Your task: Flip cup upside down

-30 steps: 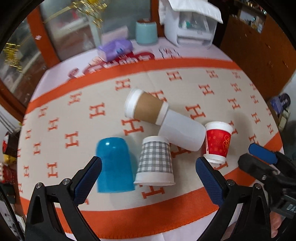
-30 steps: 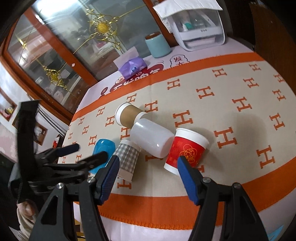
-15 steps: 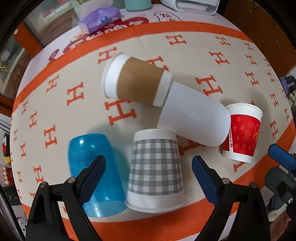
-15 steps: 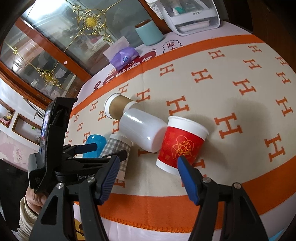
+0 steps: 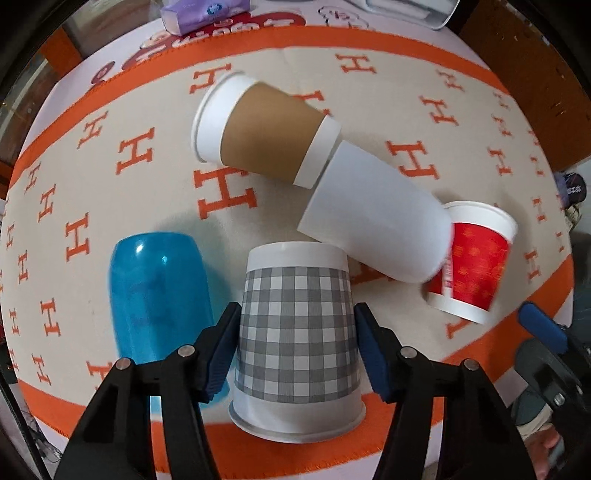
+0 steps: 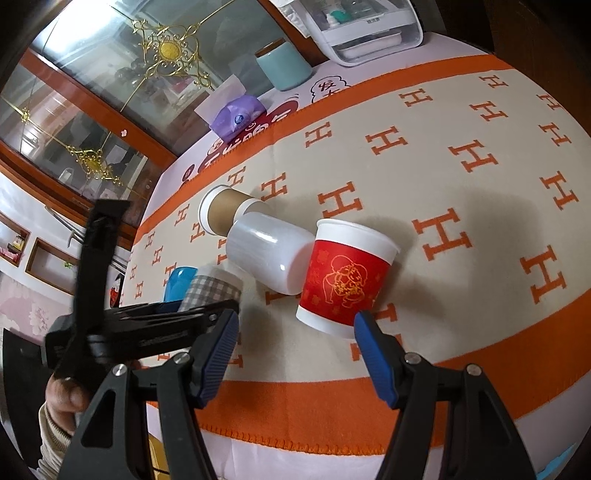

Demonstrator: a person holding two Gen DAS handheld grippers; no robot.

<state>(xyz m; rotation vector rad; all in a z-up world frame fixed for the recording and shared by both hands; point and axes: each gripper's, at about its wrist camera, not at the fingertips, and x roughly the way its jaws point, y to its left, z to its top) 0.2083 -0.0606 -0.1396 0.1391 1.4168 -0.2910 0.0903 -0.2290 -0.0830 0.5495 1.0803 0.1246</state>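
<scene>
A grey checked paper cup [image 5: 295, 332] stands upside down near the table's front edge. My left gripper [image 5: 295, 345] straddles it, both blue pads against its sides. The cup also shows in the right wrist view [image 6: 212, 290], partly behind the left gripper [image 6: 155, 321]. A red paper cup [image 6: 343, 280] stands upright, rim up; it also shows in the left wrist view [image 5: 474, 262]. My right gripper [image 6: 295, 354] is open and empty, just in front of the red cup, not touching it.
A blue plastic cup [image 5: 159, 288] stands upside down left of the checked cup. A brown-sleeved cup [image 5: 266, 133] and a white cup [image 5: 376, 214] lie on their sides. A tissue pack [image 6: 236, 116], teal jar [image 6: 284, 66] and white box [image 6: 365, 26] stand at the back.
My left gripper has moved forward and down onto the checked cup and its jaws have narrowed around it. My right gripper has moved closer to the red cup.
</scene>
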